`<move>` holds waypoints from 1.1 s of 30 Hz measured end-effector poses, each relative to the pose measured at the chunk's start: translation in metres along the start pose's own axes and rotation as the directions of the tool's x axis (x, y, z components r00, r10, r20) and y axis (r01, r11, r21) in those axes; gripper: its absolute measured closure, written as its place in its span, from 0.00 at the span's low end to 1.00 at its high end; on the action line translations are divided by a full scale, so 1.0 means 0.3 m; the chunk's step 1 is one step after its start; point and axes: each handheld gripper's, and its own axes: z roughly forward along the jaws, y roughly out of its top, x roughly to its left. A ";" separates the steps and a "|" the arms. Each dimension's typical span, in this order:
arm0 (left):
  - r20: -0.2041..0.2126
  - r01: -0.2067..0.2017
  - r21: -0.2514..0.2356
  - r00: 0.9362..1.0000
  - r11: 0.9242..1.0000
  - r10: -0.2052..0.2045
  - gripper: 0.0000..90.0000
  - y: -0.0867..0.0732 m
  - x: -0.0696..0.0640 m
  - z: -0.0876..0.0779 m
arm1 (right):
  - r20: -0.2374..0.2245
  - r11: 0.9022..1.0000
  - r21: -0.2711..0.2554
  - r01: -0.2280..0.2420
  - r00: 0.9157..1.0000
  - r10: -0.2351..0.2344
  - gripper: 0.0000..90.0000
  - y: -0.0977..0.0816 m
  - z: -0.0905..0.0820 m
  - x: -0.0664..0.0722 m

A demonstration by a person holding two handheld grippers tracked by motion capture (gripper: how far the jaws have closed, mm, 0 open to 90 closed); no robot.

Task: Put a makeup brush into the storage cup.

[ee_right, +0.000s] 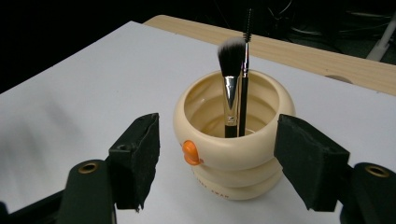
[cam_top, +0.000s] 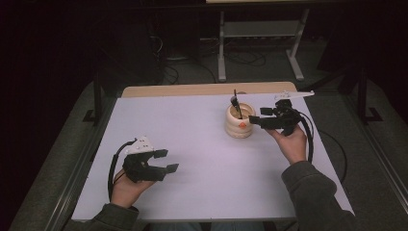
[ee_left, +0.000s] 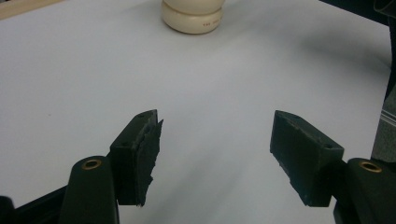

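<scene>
A cream, ringed pot [cam_top: 239,121] [ee_right: 233,140] with an orange duck-bill mark [ee_right: 190,152] stands on the white table toward the back right. Inside it stand a makeup brush [ee_right: 229,77] with a pale tip and a thin mascara wand [ee_right: 245,56]. My right gripper [cam_top: 259,116] [ee_right: 217,163] is open, its jaws on either side of the pot close in front of it, holding nothing. At the front left, my left gripper [cam_top: 166,161] [ee_left: 215,154] is open over bare table, with the pot's base [ee_left: 192,16] far ahead of it.
The white table top [cam_top: 192,159] has a wooden strip [cam_top: 207,89] along its far edge. Beyond it, on the dark floor, are a grey desk frame [cam_top: 260,43] and cables. A cable [cam_top: 308,139] loops from my right gripper.
</scene>
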 end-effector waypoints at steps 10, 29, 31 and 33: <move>-0.009 0.003 0.003 1.000 1.000 -0.003 0.34 -0.002 0.009 -0.003 | -0.011 1.000 0.000 0.013 1.000 -0.013 0.33 -0.009 -0.010 0.024; -0.017 0.017 -0.001 1.000 1.000 -0.017 0.32 -0.001 0.014 -0.015 | -0.039 0.997 -0.008 0.075 0.996 -0.075 0.32 -0.005 -0.030 0.087; -0.018 0.015 0.001 1.000 1.000 -0.015 0.32 0.000 0.013 -0.017 | -0.039 0.997 -0.021 0.077 0.996 -0.077 0.33 -0.008 -0.034 0.090; -0.018 0.015 0.001 1.000 1.000 -0.015 0.32 0.000 0.013 -0.016 | -0.040 0.997 -0.017 0.078 0.996 -0.079 0.33 -0.013 -0.038 0.091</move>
